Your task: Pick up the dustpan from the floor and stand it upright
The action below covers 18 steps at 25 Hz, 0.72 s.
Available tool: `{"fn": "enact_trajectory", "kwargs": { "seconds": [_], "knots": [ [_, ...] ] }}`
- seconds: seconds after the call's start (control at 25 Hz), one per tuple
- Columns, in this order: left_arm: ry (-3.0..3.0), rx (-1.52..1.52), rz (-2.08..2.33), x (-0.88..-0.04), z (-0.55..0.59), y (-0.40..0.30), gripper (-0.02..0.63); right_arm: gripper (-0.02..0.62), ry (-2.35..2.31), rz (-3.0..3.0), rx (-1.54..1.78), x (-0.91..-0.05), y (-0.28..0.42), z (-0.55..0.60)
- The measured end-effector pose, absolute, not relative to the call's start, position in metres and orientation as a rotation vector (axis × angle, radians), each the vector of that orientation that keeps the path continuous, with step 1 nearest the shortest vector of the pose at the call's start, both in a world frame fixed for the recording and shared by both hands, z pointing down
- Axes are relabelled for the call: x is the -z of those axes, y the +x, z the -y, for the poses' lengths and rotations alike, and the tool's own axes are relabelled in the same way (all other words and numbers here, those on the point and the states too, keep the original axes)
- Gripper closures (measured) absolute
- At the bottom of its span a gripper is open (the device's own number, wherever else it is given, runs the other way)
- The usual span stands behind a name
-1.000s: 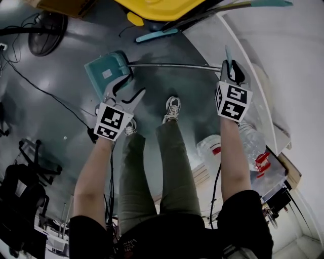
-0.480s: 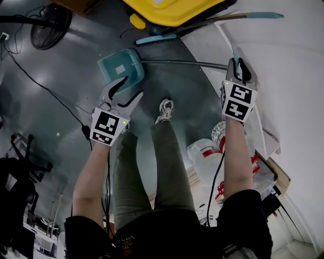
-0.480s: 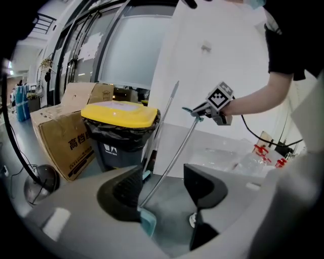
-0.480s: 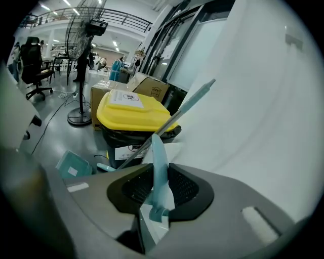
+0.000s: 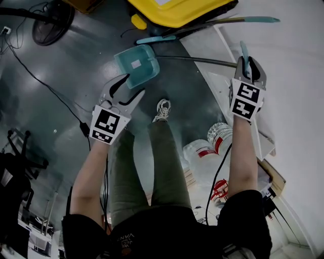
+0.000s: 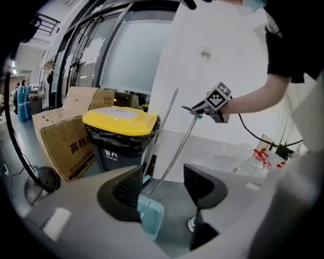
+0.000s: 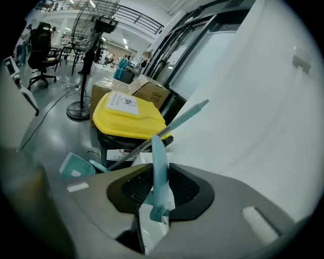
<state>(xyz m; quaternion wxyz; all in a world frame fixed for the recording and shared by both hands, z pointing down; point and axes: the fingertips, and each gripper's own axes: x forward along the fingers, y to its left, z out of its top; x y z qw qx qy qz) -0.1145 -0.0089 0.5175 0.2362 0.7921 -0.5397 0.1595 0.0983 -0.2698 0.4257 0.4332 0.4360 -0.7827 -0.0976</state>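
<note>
- Clamping the teal grip (image 7: 158,167) at the top of the long handle, the right gripper (image 7: 160,188) has both jaws closed flat against it. The grip stands up between them.
- The dustpan (image 5: 136,66) is held by that handle alone. Its metal pole (image 5: 197,60) slants steeply down from the right gripper to the teal pan.
- The pan is low over the grey floor (image 5: 76,91), in front of the bin with the yellow lid (image 5: 177,10). No view shows whether its edge touches the floor.
- The left gripper (image 5: 127,90) has its jaws spread wide and holds nothing. In the left gripper view the pan shows beyond the jaws, low beside the left one and apart from both.
- In the head view the open left jaws point toward the near side of the pan, close to it.
- The right gripper is raised beside the white wall (image 5: 293,76).
- A shoe (image 5: 162,109) stands on the floor below the pole, between the two arms.
- A broom with a teal handle (image 5: 258,20) leans against the wall beside the bin, and a cardboard box (image 6: 68,146) sits on the bin's other side.
- Clear plastic bottles (image 5: 202,150) lie near the person's right leg, and a standing fan (image 5: 48,25) is well off to the left.
</note>
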Motion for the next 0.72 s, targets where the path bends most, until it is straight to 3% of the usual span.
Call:
{"fn": "enact_trajectory", "kwargs": {
  "seconds": [0.72],
  "knots": [
    [2.177, -0.44, 1.462, -0.507, -0.01, -0.109, 0.328, 0.503, 1.108, 1.915, 0.344, -0.391, 0.117, 0.278]
  ]
}}
